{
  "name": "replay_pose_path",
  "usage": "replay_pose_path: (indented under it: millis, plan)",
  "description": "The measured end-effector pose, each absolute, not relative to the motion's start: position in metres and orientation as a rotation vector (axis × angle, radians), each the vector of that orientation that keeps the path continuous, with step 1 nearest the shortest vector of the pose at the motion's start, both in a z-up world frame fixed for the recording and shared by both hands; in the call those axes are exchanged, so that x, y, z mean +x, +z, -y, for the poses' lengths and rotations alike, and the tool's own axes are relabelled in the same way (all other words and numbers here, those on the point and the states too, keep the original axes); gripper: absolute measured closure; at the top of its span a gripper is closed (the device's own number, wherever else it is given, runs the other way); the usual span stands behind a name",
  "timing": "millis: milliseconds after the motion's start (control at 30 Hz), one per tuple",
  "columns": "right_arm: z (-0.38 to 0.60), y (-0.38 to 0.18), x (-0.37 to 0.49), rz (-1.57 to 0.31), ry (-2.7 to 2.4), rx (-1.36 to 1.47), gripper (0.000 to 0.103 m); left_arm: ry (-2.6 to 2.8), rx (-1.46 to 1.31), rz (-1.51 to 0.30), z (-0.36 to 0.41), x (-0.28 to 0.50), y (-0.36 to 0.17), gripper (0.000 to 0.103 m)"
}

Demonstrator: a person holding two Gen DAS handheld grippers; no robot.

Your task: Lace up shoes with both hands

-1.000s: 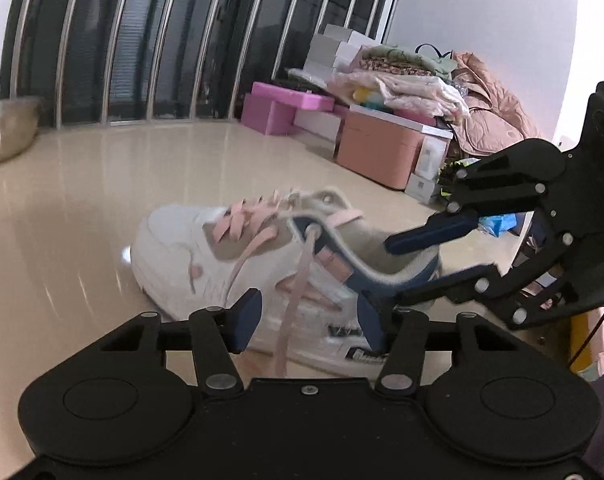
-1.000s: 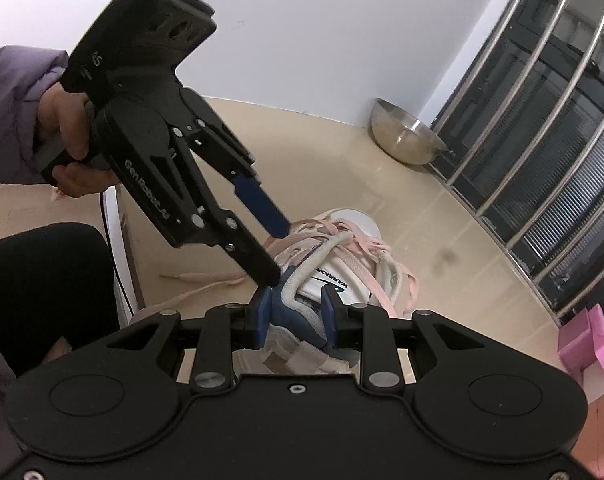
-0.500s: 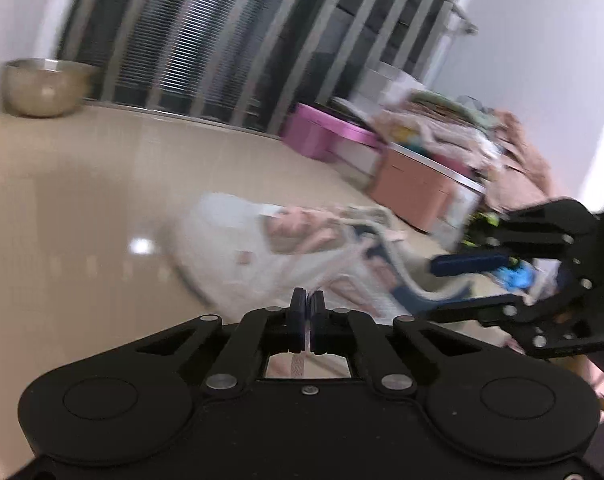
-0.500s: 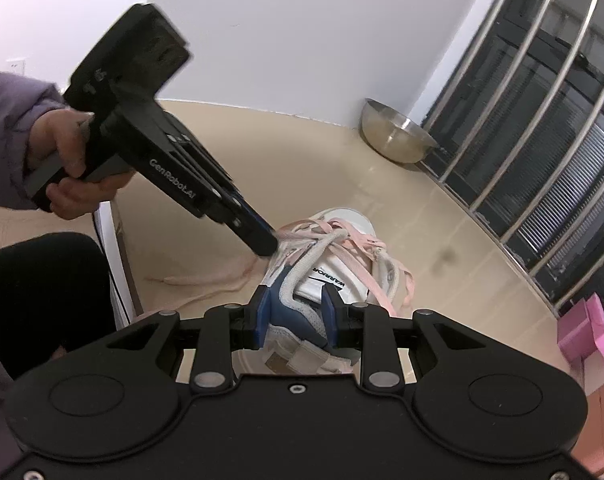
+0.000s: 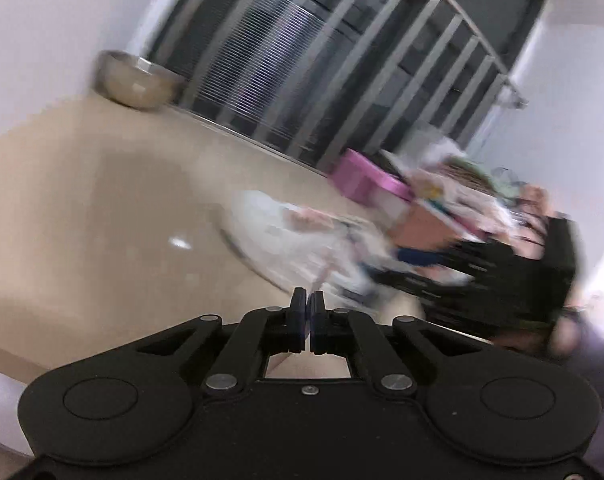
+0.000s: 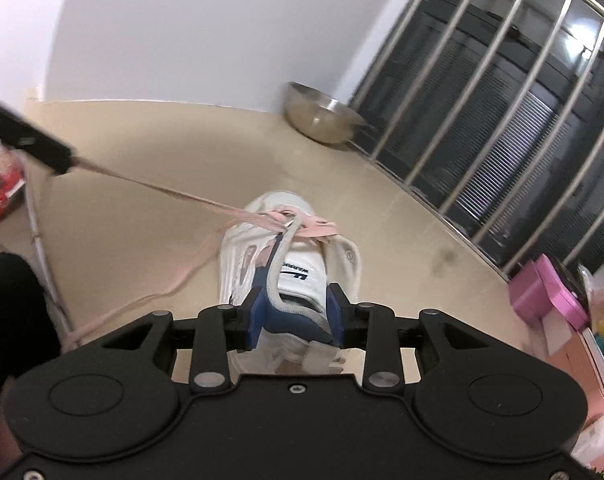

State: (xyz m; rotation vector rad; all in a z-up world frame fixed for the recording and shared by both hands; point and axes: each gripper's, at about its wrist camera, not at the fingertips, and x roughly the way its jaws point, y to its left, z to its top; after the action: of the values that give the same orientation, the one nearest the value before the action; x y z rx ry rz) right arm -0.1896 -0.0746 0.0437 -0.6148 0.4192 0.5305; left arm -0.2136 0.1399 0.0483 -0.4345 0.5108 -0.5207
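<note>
Right gripper (image 6: pixel 295 322): nearest; jaws opening, blue pads either side of the heel collar of the white sneaker (image 6: pixel 297 256), which stands on the beige floor (image 6: pixel 161 160), toe pointing away.
Left gripper (image 6: pixel 67 166): far left, clamped tight on the pink lace (image 6: pixel 153 188), drawn taut from the eyelets.
Steel bowl (image 6: pixel 322 116): far, beside the window bars (image 6: pixel 502 100).
Pink box (image 6: pixel 546 292): right.

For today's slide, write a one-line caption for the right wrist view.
Left gripper pulls the pink lace taut while the right gripper straddles the white shoe heel, jaws opening.
</note>
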Motion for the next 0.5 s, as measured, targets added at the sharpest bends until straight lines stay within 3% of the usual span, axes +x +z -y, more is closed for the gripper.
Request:
replay_pose_path:
  millis: [167, 200, 233, 267, 300, 333, 500]
  plan:
    - [0.077, 0.05, -0.169, -0.421, 0.541, -0.564, 0.069, -0.685, -0.401, -0.668, -0.075, -0.189, 0.029, 0.099]
    - [0.081, 0.057, -0.169, -0.412, 0.532, -0.549, 0.072, -0.707, -0.373, -0.724, -0.06, -0.182, 0.022, 0.091]
    - [0.084, 0.064, -0.169, -0.402, 0.523, -0.534, 0.072, -0.72, -0.347, -0.764, -0.049, -0.179, 0.017, 0.073]
    - [0.087, 0.071, -0.169, -0.393, 0.514, -0.519, 0.072, -0.734, -0.324, -0.756, -0.044, -0.18, 0.016, 0.061]
    - [0.091, 0.079, -0.17, -0.384, 0.505, -0.504, 0.071, -0.747, -0.301, -0.748, -0.04, -0.182, 0.014, 0.039]
    - [0.095, 0.087, -0.171, -0.379, 0.516, -0.47, 0.069, -0.748, -0.293, -0.714, -0.042, -0.186, 0.015, 0.029]
    - [0.083, 0.083, -0.181, -0.547, 0.739, -0.227, 0.069, -0.681, -0.321, -0.678, -0.075, -0.192, 0.017, 0.029]
